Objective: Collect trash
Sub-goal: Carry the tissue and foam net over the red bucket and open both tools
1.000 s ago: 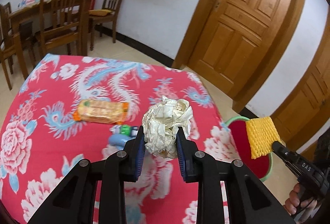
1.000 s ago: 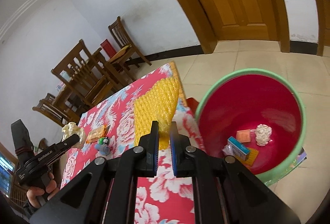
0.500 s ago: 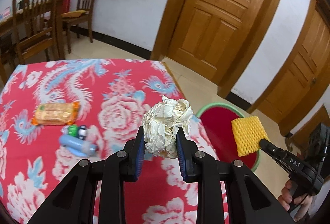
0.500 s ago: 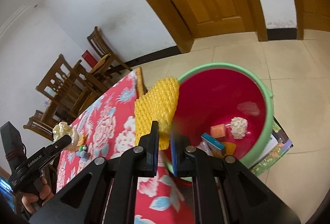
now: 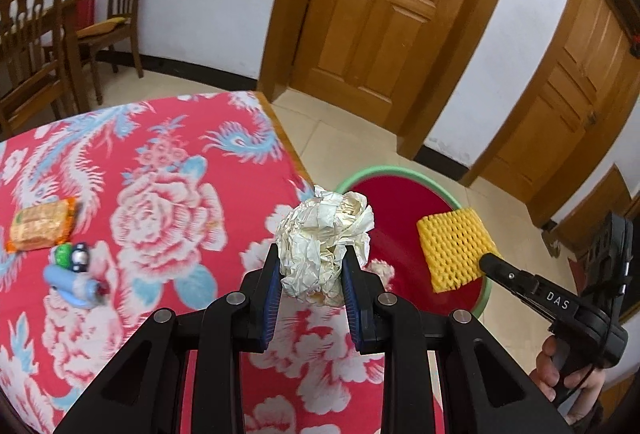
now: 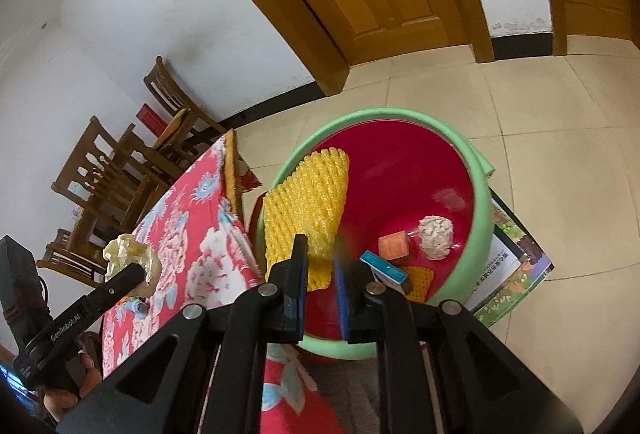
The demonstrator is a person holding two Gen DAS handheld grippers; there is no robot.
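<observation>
left gripper (image 5: 311, 276) over the near right part of the table (image 5: 168, 202), fingers pinching a crumpled paper ball (image 5: 325, 240) between the blue pads; ball bulges above the fingertips. the same ball shows at far left in the right wrist view (image 6: 134, 260), on the tip of the left gripper.

right gripper (image 6: 322, 276) above the basin (image 6: 478, 194), which sits on the floor just right of the table edge; red inside, green rim. fingers spread, a clear gap between the pads. yellow foam net (image 6: 306, 204) lies against the left finger only; right finger is blurred and apart from it. cannot tell if the net is loose or clinging to that pad. in the left wrist view the net (image 5: 452, 248) hangs at the tip of the right gripper (image 5: 490, 262), over the basin's red interior (image 5: 404, 218).

inside the basin: small orange box (image 6: 394, 246), pale crumpled wad (image 6: 436, 232), blue-edged carton (image 6: 384, 268), a bit of orange mesh (image 6: 418, 282).

on the table, left side: orange snack packet (image 5: 42, 224), and near it a light blue tube (image 5: 74, 284) with a green and dark cap end (image 5: 72, 256).

printed sheet (image 6: 512, 270) lies on the floor under the basin's right side. wooden chairs (image 5: 120, 14) far left, wooden door (image 5: 384, 14) behind.
</observation>
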